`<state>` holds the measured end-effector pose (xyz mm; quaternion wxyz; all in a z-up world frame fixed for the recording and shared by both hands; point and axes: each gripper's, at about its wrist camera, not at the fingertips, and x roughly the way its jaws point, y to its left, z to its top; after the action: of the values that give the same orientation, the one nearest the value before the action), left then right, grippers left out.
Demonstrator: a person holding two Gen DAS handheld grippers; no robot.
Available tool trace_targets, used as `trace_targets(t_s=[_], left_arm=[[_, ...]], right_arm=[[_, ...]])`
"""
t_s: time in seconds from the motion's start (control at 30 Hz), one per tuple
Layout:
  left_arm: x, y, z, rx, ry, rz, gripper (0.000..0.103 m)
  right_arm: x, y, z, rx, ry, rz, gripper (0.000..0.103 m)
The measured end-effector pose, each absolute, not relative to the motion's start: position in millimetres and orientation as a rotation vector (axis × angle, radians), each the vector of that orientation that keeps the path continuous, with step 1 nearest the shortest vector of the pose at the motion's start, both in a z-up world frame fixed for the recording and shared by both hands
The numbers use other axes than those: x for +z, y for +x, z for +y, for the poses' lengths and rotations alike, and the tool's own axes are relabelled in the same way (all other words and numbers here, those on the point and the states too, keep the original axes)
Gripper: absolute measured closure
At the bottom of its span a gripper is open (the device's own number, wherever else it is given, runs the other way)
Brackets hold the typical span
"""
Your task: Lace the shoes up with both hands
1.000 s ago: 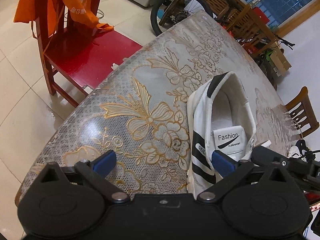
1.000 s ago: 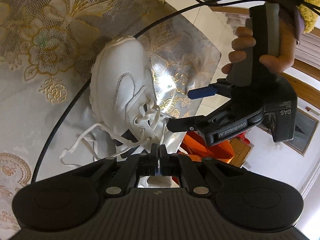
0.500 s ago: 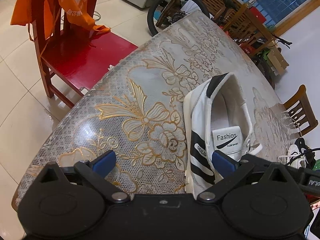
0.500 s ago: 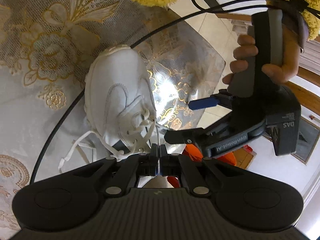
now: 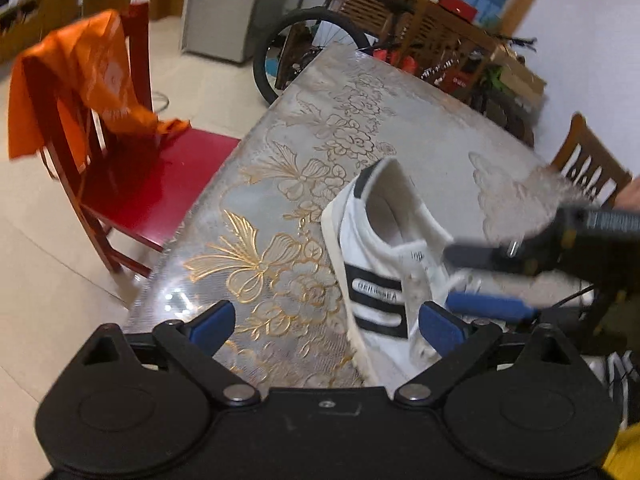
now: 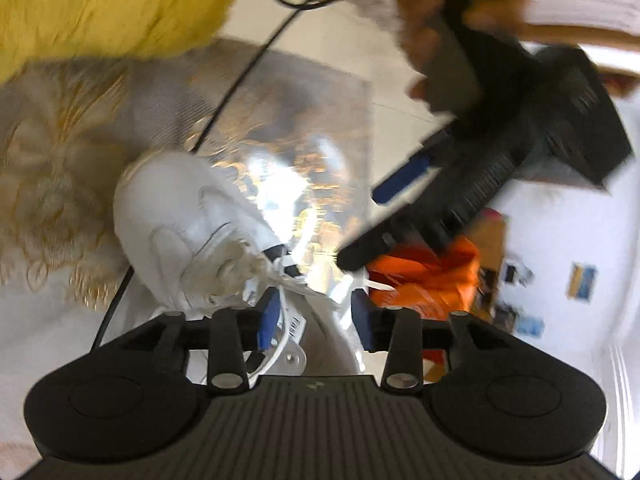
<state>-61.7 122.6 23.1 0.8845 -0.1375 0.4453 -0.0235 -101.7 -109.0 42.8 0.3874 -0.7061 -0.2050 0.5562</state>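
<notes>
A domestic room with pale floor tiles holds a tabletop (image 5: 400, 128) under a glossy cloth patterned with gold flowers.

In the left wrist view, a red chair (image 5: 132, 184) draped with orange cloth (image 5: 80, 80) stands beside the tabletop, and a bicycle wheel (image 5: 292, 52) shows beyond. The white shoe (image 5: 380, 248) with black stripes stands upright on the tabletop. The left gripper (image 5: 324, 320) has its fingers wide apart with nothing between them, having just closed a little. The right gripper (image 5: 492, 280) reaches in over the shoe's laces.

In the right wrist view, blurred, the right gripper (image 6: 314, 316) has just been opening, its fingers apart around a white lace (image 6: 280, 344) and not clamping it. The shoe's toe (image 6: 176, 208) points away.
</notes>
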Motion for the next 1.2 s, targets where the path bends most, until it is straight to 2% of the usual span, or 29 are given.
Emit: trace_targets(t_s=[0.07, 0.1, 0.17, 0.2, 0.27, 0.37, 0.47, 0.6, 0.7, 0.83, 0.87, 0.9, 1.0, 1.1, 1.2], left_arm=[[25, -67, 117, -0.051, -0.268, 0.913, 0.012], [25, -69, 114, -0.062, -0.257, 0.912, 0.022], [24, -70, 105, -0.097, -0.226, 0.916, 0.033], [23, -69, 99, -0.118, -0.206, 0.921, 0.043], [21, -66, 87, -0.157, -0.168, 0.935, 0.053], [18, -65, 77, -0.161, -0.139, 0.947, 0.053], [18, -69, 86, -0.143, -0.16, 0.963, 0.049], [20, -74, 98, -0.114, -0.084, 0.993, 0.029], [18, -71, 110, -0.171, -0.071, 1.01, 0.026], [19, -60, 130, -0.355, -0.146, 1.003, 0.026], [21, -57, 137, -0.419, -0.17, 0.998, 0.03], [24, -54, 143, -0.474, -0.173, 1.001, 0.027], [31, -50, 162, -0.627, -0.116, 0.987, 0.022], [26, -52, 175, -0.701, -0.029, 0.985, 0.018], [11, -55, 183, -0.717, 0.067, 1.006, 0.018]], right_arm=[[41, -97, -106, 1.352, -1.714, -0.471, 0.06], [42, -95, -107, 1.316, -1.682, -0.443, 0.06], [40, -87, -109, 1.24, -1.619, -0.382, 0.06], [40, -86, -110, 1.201, -1.574, -0.336, 0.06], [44, -87, -110, 1.131, -1.468, -0.231, 0.06], [57, -78, -112, 1.073, -1.159, 0.042, 0.06], [58, -63, -104, 1.023, -0.703, 0.406, 0.06], [39, -52, -94, 0.855, -0.236, 0.667, 0.062], [27, -60, -78, 0.784, -0.082, 0.685, 0.062], [29, -67, -55, 0.737, -0.083, 0.698, 0.067], [35, -71, -58, 0.726, -0.066, 0.711, 0.067], [35, -72, -56, 0.714, -0.039, 0.727, 0.069], [40, -73, -57, 0.612, 0.138, 0.807, 0.071], [38, -68, -53, 0.522, 0.29, 0.858, 0.08], [35, -68, -38, 0.438, 0.329, 0.914, 0.08]])
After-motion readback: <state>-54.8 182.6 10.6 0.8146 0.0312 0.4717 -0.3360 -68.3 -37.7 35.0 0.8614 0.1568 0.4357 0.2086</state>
